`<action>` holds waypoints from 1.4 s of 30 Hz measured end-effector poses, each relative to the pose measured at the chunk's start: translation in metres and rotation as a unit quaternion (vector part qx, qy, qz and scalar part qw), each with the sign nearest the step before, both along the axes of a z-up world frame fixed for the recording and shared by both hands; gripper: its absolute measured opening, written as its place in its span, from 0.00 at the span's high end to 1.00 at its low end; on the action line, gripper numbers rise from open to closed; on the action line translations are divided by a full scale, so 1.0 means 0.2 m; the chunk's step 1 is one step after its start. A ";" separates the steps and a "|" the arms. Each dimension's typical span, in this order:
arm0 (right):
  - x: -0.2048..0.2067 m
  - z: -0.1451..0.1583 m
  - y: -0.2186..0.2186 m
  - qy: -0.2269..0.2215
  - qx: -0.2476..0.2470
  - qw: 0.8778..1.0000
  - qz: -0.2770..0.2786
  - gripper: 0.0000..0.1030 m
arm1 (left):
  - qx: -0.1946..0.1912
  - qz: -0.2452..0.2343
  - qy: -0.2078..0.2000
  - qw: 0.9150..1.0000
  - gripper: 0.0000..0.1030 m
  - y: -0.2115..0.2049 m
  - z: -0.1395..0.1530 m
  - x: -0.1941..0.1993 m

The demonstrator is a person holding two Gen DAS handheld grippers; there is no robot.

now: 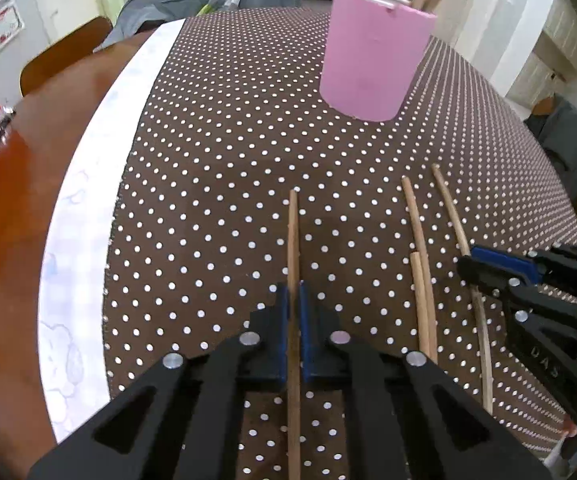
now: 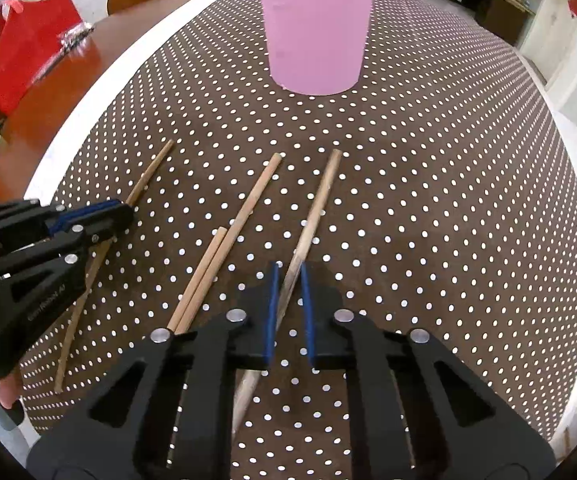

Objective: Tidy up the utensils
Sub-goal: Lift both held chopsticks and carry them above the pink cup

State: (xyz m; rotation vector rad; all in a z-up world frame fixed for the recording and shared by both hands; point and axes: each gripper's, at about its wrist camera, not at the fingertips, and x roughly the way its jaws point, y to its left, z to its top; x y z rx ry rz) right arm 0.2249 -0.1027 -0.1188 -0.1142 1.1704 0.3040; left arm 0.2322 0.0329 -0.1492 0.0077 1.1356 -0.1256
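Two grippers, each clamped on one wooden chopstick: left gripper (image 1: 294, 308) and right gripper (image 2: 290, 300), pink holder (image 2: 315, 28) beyond.

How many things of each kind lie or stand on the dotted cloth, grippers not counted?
Wooden chopsticks: 4 (one between the right gripper's fingers, one in the left gripper's, a pair lying between)
Pink holder: 1
Total: 5

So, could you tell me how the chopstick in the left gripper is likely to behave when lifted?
The chopstick looks thin and wooden, so probably light and stiff. It seems round, so it may roll if dropped on the tablecloth. The left gripper pinches it partway along, so it might pivot.
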 end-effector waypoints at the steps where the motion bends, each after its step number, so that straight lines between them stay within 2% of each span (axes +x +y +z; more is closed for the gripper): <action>1: 0.00 0.00 -0.02 -0.001 0.006 1.000 -0.003 0.90 | -0.003 0.002 -0.003 1.000 0.94 0.01 0.00 -0.01; 7: -0.06 0.04 -0.15 -0.022 0.042 0.999 -0.008 0.94 | -0.025 0.008 -0.030 0.999 0.94 0.02 0.05 -0.05; 16: -0.21 0.20 -0.40 -0.081 0.126 0.989 -0.015 0.94 | -0.071 -0.008 -0.107 0.992 0.94 -0.02 0.27 -0.14; 19: -0.26 0.26 -0.47 -0.110 0.149 0.983 -0.017 0.94 | -0.078 -0.015 -0.163 0.983 0.94 -0.06 0.39 -0.21; 23: -0.33 0.39 -0.53 -0.150 0.168 0.974 -0.024 0.94 | -0.095 -0.025 -0.205 0.974 0.94 -0.10 0.52 -0.27; 28: -0.41 0.53 -0.56 -0.203 0.193 0.960 -0.022 0.94 | -0.115 -0.038 -0.238 0.964 0.94 -0.14 0.65 -0.31; 34: -0.43 0.65 -0.54 -0.264 0.204 0.942 -0.029 0.94 | -0.114 -0.042 -0.289 0.950 0.94 -0.17 0.79 -0.33; 42: -0.35 0.79 -0.49 -0.352 0.213 0.911 -0.040 0.94 | -0.129 -0.026 -0.357 0.925 0.94 -0.16 0.94 -0.26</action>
